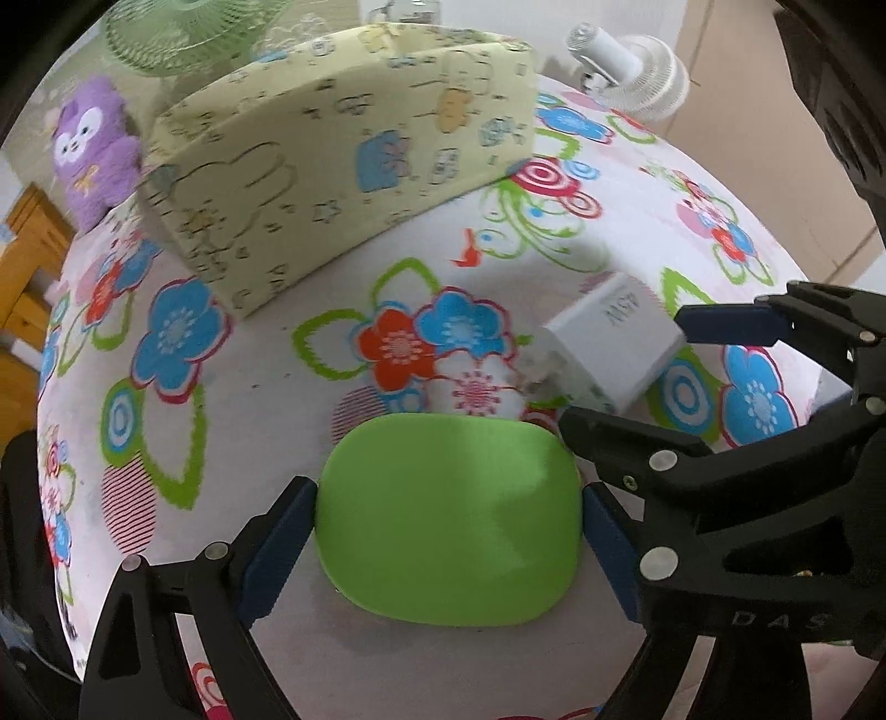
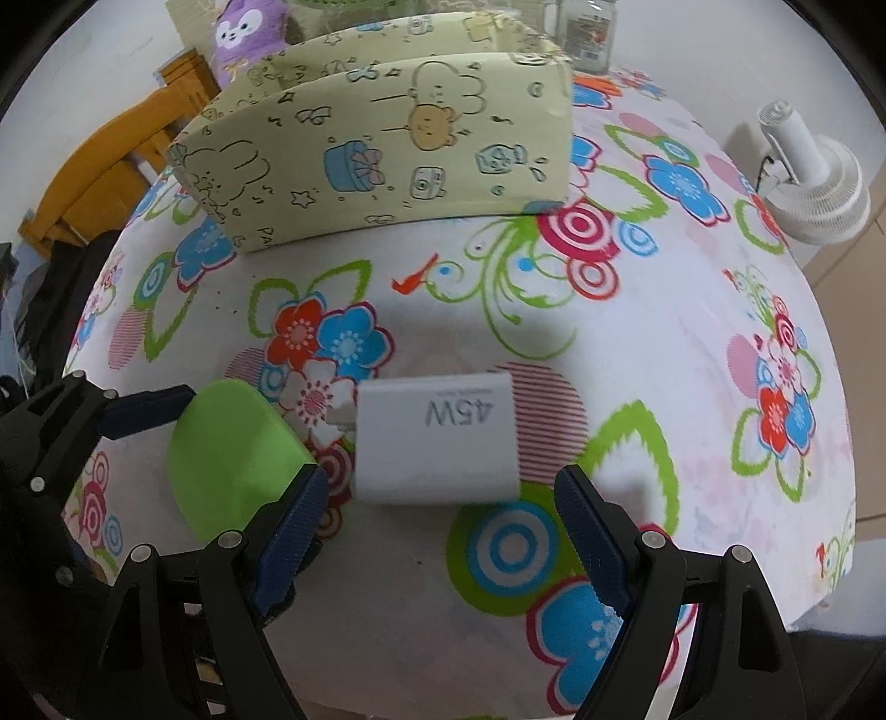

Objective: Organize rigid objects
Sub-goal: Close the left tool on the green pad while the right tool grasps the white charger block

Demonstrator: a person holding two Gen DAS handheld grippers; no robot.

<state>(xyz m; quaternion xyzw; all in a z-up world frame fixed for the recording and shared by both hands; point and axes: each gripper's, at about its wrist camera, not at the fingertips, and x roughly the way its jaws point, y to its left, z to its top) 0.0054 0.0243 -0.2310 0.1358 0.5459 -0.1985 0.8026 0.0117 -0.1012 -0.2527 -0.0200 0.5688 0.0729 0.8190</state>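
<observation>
A flat green rounded object (image 1: 448,520) lies on the flowered tablecloth between the fingers of my left gripper (image 1: 448,548), whose blue pads sit at its two sides; it also shows in the right wrist view (image 2: 232,459). A white 45W charger (image 2: 437,437) lies just ahead of my right gripper (image 2: 443,531), which is open with nothing between its fingers. The charger also shows in the left wrist view (image 1: 614,343), with the right gripper (image 1: 626,376) around it. A pale yellow cartoon-print box (image 2: 382,149) stands open-topped at the back.
A purple plush toy (image 1: 94,149) sits behind the box at the left. A white fan (image 2: 814,177) stands off the table's right edge. A glass jar (image 2: 587,33) stands behind the box. A wooden chair (image 2: 111,160) is at the left.
</observation>
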